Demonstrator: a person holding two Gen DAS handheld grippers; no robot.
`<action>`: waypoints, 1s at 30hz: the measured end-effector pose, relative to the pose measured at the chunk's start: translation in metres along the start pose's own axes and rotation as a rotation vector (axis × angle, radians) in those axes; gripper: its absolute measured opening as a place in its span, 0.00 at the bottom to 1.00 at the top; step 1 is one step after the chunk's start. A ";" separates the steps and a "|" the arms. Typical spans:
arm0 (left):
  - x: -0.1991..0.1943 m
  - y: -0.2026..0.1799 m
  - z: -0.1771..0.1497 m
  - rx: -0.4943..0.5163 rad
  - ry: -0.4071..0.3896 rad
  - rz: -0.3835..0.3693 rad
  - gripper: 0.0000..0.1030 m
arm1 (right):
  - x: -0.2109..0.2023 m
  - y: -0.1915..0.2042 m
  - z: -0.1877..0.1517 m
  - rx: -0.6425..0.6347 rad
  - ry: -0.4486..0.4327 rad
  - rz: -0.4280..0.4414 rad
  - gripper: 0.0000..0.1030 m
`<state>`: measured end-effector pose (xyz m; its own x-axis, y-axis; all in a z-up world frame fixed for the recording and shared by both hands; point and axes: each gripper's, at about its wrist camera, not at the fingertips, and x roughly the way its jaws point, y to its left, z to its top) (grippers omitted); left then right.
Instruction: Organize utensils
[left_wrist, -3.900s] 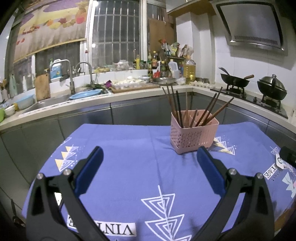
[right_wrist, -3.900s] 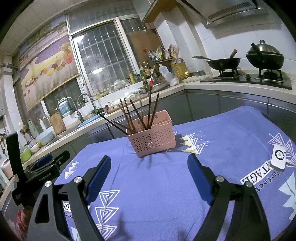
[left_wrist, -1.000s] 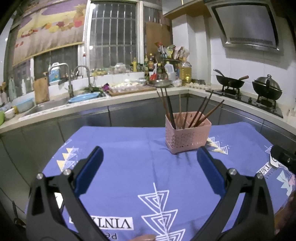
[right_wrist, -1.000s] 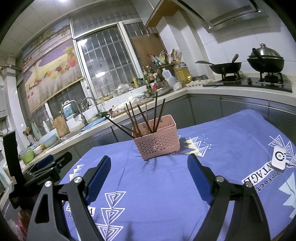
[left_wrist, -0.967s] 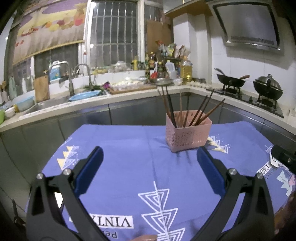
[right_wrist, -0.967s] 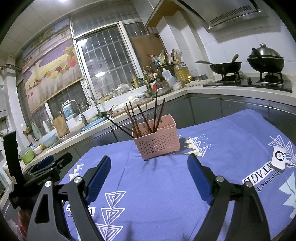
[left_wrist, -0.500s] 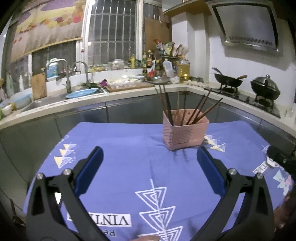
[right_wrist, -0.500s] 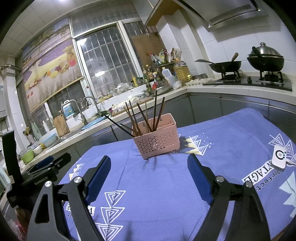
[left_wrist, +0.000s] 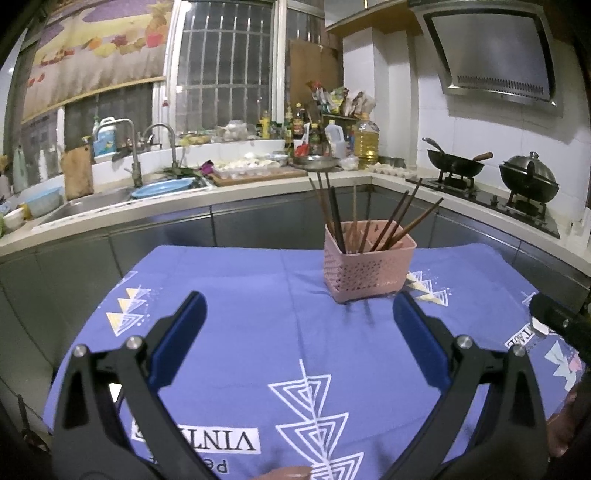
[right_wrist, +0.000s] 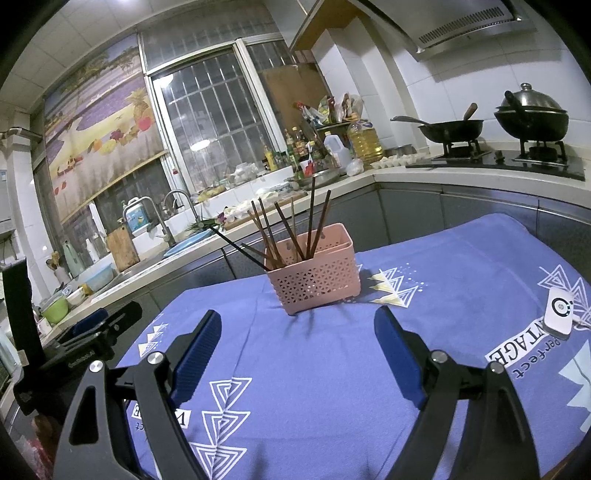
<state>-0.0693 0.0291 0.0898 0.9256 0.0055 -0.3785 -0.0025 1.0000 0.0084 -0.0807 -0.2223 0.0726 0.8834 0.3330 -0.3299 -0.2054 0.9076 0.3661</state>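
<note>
Holding both tools wide and empty, left tool (left_wrist: 298, 334) and right tool (right_wrist: 297, 341), we judge sorting finished; chopsticks (right_wrist: 291, 232) stand in the pink basket (right_wrist: 316, 278) near the counter's far edge; next, withdrawing.

Left gripper (left_wrist: 298, 321) and right gripper (right_wrist: 298, 336), both empty, blue-padded fingers (left_wrist: 179, 332) spread wide.

Perforated matt pink plastic basket (left_wrist: 369, 269), dark wooden chopsticks (left_wrist: 388, 223), matt blue printed cloth (left_wrist: 258, 314).
</note>
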 end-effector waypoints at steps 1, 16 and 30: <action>0.000 -0.001 0.000 0.002 0.000 0.002 0.94 | 0.000 0.000 0.000 0.000 -0.001 0.000 0.82; 0.011 -0.010 -0.006 0.032 0.056 0.017 0.94 | -0.007 0.011 -0.011 -0.004 0.001 0.002 0.82; 0.014 -0.019 -0.007 0.059 0.054 0.026 0.94 | -0.014 0.013 -0.011 0.008 -0.003 0.005 0.82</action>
<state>-0.0595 0.0107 0.0777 0.9036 0.0338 -0.4271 -0.0030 0.9974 0.0725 -0.1004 -0.2120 0.0722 0.8835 0.3364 -0.3259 -0.2063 0.9041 0.3741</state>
